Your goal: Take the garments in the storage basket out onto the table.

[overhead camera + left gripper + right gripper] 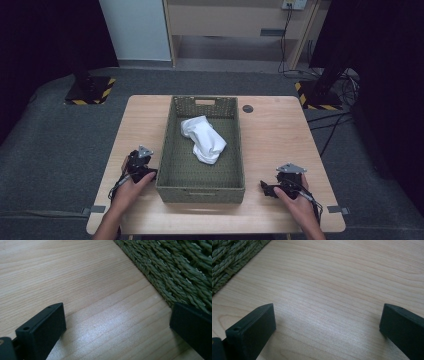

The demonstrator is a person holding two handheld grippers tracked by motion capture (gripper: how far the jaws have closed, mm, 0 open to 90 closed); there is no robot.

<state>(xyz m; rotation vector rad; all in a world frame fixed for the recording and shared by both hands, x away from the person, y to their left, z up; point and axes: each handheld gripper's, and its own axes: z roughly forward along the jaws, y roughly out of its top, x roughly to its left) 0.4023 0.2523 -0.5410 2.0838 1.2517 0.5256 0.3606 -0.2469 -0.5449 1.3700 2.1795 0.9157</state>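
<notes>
Our left gripper point(141, 164) and right gripper point(281, 185) rest on the pale wooden tabletop point(272, 135), fingers point(42, 333) wide apart, holding nothing. We should reach slowly into the green woven basket point(172, 145) and pinch the crumpled white cloth point(204, 139) in its middle.

A light wooden table point(280, 135) is being surrounded by grey carpet point(55, 150), with a pale cabinet point(235, 30) and striped stand bases point(90, 90) being shown behind.

Dim bkgd, tabletop glare, soft focus
</notes>
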